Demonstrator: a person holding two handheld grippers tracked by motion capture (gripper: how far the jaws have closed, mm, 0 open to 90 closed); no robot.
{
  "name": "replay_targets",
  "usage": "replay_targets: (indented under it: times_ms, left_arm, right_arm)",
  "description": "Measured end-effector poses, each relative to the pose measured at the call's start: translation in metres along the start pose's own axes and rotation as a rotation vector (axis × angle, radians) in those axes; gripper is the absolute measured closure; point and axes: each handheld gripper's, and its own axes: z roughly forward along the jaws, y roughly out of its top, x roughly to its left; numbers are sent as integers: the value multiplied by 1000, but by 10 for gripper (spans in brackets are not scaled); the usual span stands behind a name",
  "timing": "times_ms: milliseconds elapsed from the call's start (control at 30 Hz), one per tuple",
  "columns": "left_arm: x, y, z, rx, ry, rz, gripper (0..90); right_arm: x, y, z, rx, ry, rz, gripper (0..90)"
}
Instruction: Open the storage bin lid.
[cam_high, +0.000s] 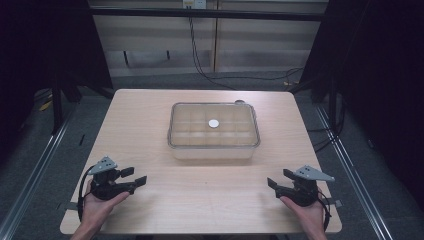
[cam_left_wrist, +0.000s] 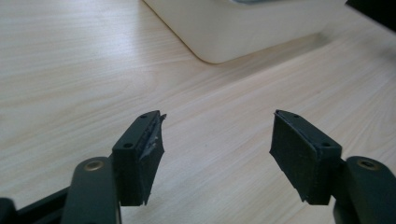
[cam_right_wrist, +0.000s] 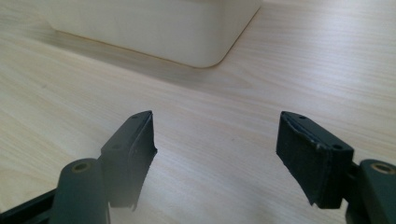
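Note:
A clear plastic box (cam_high: 214, 131) with a lid stands in the middle of the wooden table (cam_high: 150, 115); a small white round thing (cam_high: 213, 123) lies at the centre of the lid. My left gripper (cam_high: 134, 176) rests near the front left of the table, held by a hand, open, with nothing between its jaws (cam_left_wrist: 217, 140). My right gripper (cam_high: 279, 179) rests near the front right, also open and empty (cam_right_wrist: 215, 140). Both point inward toward the box, whose pale wall (cam_left_wrist: 243, 23) (cam_right_wrist: 154, 23) lies ahead of each.
Bare wood lies between the grippers and the box. Dark floor with metal rails (cam_high: 35, 165) flanks the table. Cables (cam_high: 200, 65) hang behind the table's far edge against a pale wall.

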Motion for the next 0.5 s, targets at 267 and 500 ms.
replay_targets:
  times_ms: [267,500]
  left_arm:
    - [1,0,2,13,54,6,359]
    - [-4,4,9,37,6,42,323]
  right_arm:
    - [5,3,-3,7,71,-1,334]
    - [8,16,-1,17,74,-12,366]
